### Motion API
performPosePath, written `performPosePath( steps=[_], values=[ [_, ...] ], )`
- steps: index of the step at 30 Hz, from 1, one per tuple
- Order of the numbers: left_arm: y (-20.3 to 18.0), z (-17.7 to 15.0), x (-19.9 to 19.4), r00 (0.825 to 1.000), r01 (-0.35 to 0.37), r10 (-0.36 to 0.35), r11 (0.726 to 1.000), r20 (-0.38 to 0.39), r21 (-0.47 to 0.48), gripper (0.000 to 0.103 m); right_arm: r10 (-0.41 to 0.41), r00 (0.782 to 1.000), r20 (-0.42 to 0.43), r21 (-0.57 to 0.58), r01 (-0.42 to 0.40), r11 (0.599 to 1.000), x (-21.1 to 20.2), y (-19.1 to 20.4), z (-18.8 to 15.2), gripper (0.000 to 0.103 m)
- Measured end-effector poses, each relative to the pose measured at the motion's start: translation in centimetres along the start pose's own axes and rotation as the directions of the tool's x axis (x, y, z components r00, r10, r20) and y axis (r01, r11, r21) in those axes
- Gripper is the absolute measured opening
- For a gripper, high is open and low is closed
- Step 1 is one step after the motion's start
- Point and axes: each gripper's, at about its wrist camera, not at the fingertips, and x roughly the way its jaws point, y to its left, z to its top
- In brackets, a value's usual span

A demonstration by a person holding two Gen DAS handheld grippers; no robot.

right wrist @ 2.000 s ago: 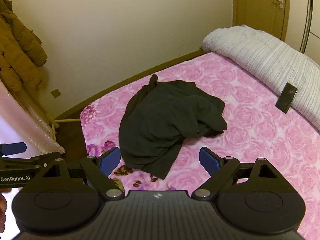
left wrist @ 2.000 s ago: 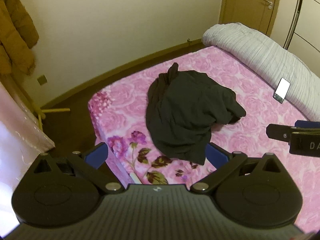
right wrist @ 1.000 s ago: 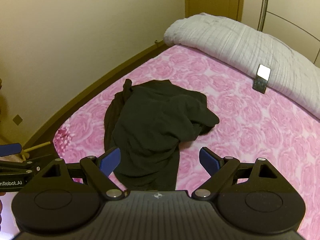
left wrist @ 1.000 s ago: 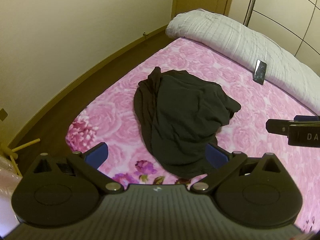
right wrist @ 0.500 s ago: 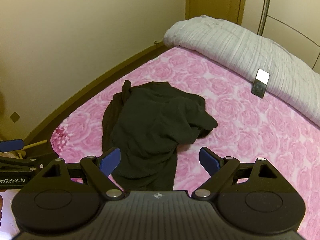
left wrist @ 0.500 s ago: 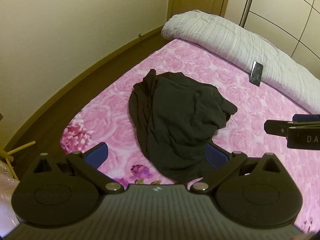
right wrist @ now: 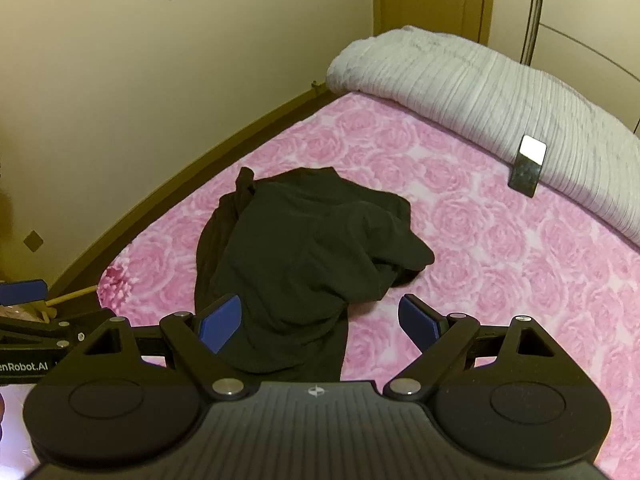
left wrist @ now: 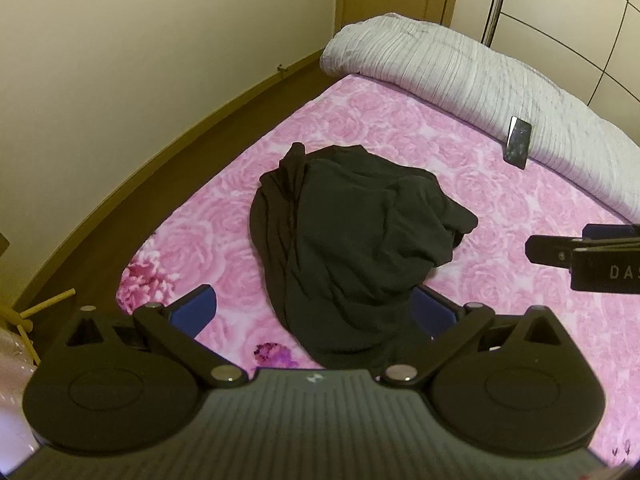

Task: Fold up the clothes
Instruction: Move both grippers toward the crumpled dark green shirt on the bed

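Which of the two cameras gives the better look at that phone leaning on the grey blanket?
The right wrist view: the phone appears larger there, its screen catching light, propped against the folded blanket. In the left wrist view the phone is smaller, darker and nearer the frame's edge.

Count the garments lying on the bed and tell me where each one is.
1. A single crumpled black garment lies on the pink floral bedspread near the bed's foot corner, just ahead of both open grippers. Its folds could hide a second piece.
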Motion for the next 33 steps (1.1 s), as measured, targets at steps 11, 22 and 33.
performPosePath(
  steps=[11,22,33],
  values=[
    [-1.2,0.7,1.9,0.999,-0.037,0.036,0.999,-0.037,-0.028,0.102,0.02,0.999,-0.033,0.011,-0.02,1.0,2.1,-2.9,0.8,0.088],
    [-3.0,0.7,2.5,0.996,-0.075,0.072,0.995,-0.051,-0.06,0.102,0.056,0.997,-0.05,-0.018,-0.056,0.998,3.4,-4.7,1.7,0.088],
    [-3.9,0.7,3.8,0.995,-0.079,0.075,0.995,-0.071,-0.066,0.102,0.059,0.996,-0.059,-0.034,-0.061,0.998,4.7,-6.8,1.8,0.088]
  ],
)
